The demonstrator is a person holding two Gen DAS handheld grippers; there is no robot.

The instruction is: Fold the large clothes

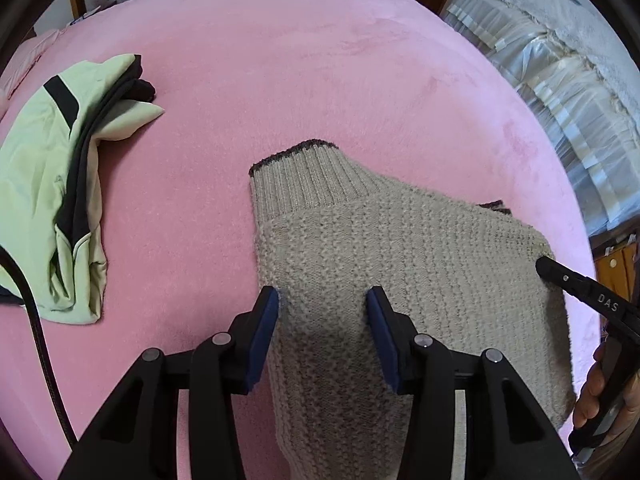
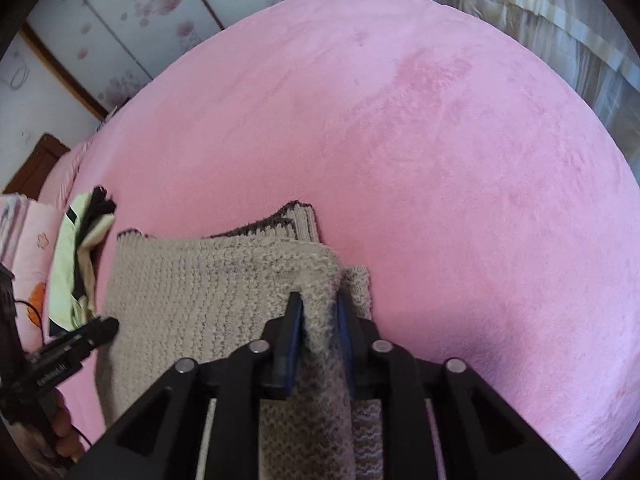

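A beige knitted sweater (image 1: 400, 248) with a dark-trimmed ribbed cuff lies folded on the pink bed (image 1: 280, 60). My left gripper (image 1: 323, 300) is open, its blue pads either side of the sweater's near-left part, fabric lying between them. My right gripper (image 2: 320, 304) is shut on the sweater's right folded edge (image 2: 320, 320). The right gripper's finger shows at the sweater's right corner in the left wrist view (image 1: 576, 284). The left gripper shows at the sweater's left side in the right wrist view (image 2: 80, 340). The sweater (image 2: 208, 288) lies in several layers there.
A light green garment with black stripes (image 1: 68, 176) lies crumpled at the bed's left; it also shows in the right wrist view (image 2: 76, 264). White curtains (image 1: 560, 80) hang at the right. A flowered wardrobe (image 2: 120, 12) stands beyond the bed. A black cable (image 1: 40, 320) crosses the left.
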